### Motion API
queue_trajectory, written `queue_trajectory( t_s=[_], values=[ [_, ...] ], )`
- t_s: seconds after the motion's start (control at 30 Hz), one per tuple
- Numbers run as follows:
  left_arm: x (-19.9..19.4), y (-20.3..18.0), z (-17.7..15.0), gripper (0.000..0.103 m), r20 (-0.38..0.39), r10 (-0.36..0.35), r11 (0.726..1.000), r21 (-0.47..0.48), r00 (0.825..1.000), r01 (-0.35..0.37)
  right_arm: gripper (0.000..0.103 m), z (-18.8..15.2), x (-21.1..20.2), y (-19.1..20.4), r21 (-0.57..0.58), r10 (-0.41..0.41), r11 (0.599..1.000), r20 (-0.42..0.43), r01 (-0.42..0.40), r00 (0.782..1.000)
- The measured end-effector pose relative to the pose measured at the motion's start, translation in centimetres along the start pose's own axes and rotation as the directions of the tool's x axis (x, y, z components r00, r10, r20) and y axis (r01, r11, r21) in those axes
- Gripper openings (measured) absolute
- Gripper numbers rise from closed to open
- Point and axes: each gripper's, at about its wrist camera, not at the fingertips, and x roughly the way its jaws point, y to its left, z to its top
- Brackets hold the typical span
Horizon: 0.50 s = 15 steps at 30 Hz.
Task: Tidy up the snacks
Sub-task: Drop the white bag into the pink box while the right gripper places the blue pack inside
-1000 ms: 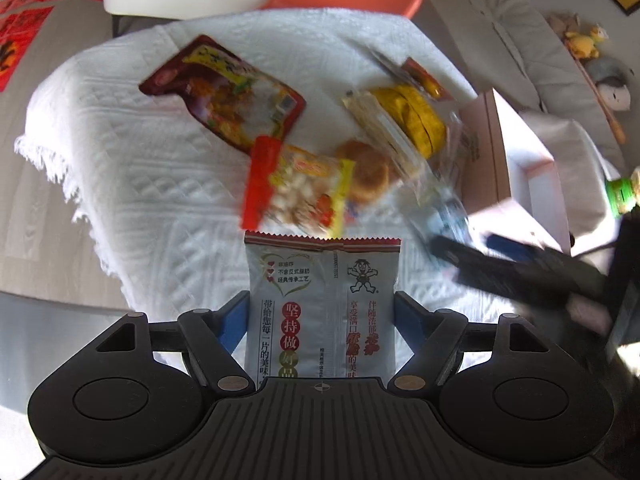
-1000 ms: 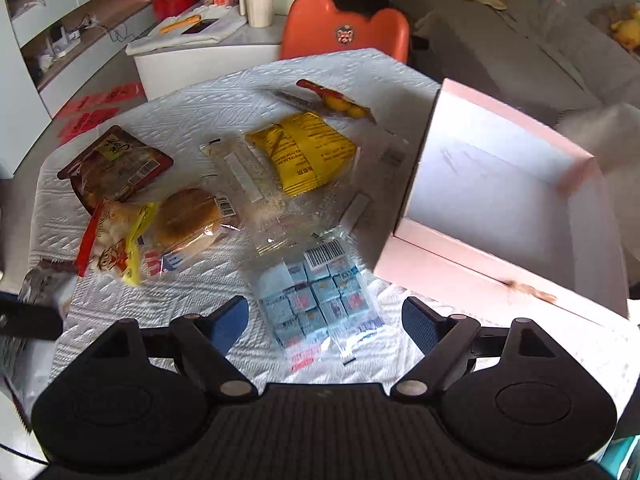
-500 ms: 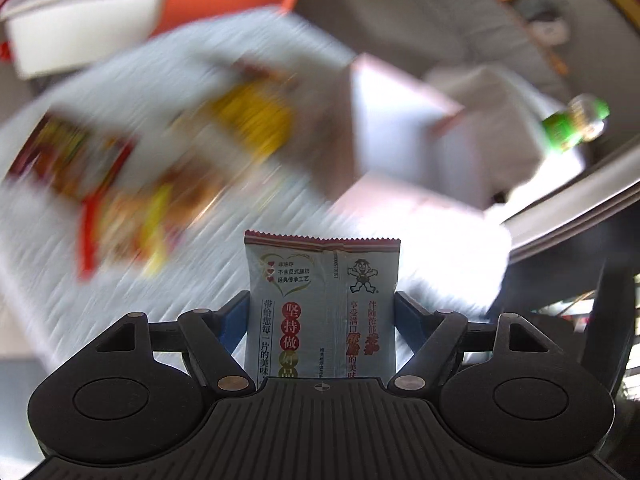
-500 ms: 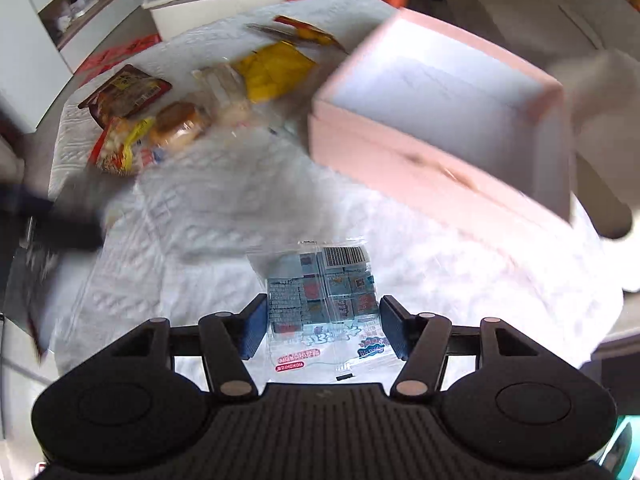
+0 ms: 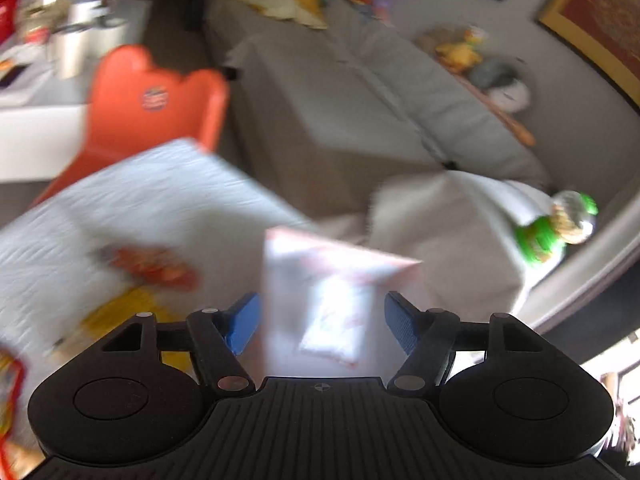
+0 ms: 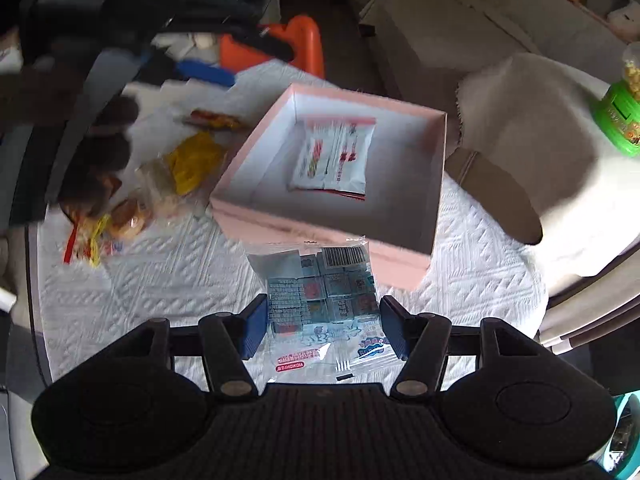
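Left tool [image 5: 320, 322] has its blue pads spread wide with nothing between them, hanging above the pink box [image 6: 400, 112], where a white-and-red snack packet [image 6: 332, 160] already lies flat on the box floor; that view is badly blurred, so little else there can be read. Left of the box, loose snacks sit on the white quilted tabletop [image 6: 160, 280]: a red-and-yellow packet [image 6: 86, 240], a round wrapped bun [image 6: 128, 216], a yellow bag [image 6: 196, 160] and a slim orange-red packet [image 6: 214, 119]. Toward the middle, the right tool [image 6: 320, 322] is clenched on a clear bag of small blue-wrapped cubes [image 6: 320, 288], held just before the near wall of the box and above the cloth. The grip sits on the bag's lower part, with the barcode end sticking forward toward the box. Judging by its look, the bag is light, soft-walled and a little slippery, with its contents free to shift, so a hold across the filled body seems safer than one on the thin sealed edge. Further right stand a draped pale cover [image 6: 540, 140] and a green-capped jar [image 6: 618, 112], well clear of the box.
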Motion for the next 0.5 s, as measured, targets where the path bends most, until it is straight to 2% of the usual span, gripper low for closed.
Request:
queue_trajectory(
  t_s=[0.1, 0.17, 0.27, 0.37, 0.5],
  values=[
    [-1.5, 3.1, -2.0, 0.073, -0.016, 0.109, 0.993, -0.053, 0.994, -0.11, 0.061, 4.0, 1.2, -0.7, 0.051, -0.03, 0.998, 0.107, 0.025, 0.994],
    [-2.8, 5.1, -3.5, 0.073, -0.036, 0.191, 0.978, -0.077, 0.981, -0.193, 0.067, 7.0, 2.7, -0.7, 0.07, -0.061, 0.996, 0.197, 0.048, 0.978],
    [-5.0, 8.1, -5.5, 0.073, -0.059, 0.283, 0.954, -0.089, 0.957, -0.287, 0.068, 8.8, 4.6, 0.5, 0.021, -0.076, 0.997, 0.169, 0.074, 0.983],
    [-6.6, 10.8, -7.4, 0.073, -0.079, 0.351, 0.927, -0.113, 0.933, -0.359, 0.068, 6.3, 4.4, 2.2, -0.004, 0.029, 1.0, 0.126, -0.028, 0.992],
    [-7.8, 13.6, -8.9, 0.073, -0.104, 0.354, 0.912, -0.183, 0.93, -0.367, 0.068, 1.9, 6.1, 5.3, -0.058, 0.122, 0.991, -0.03, -0.124, 0.992]
  ],
)
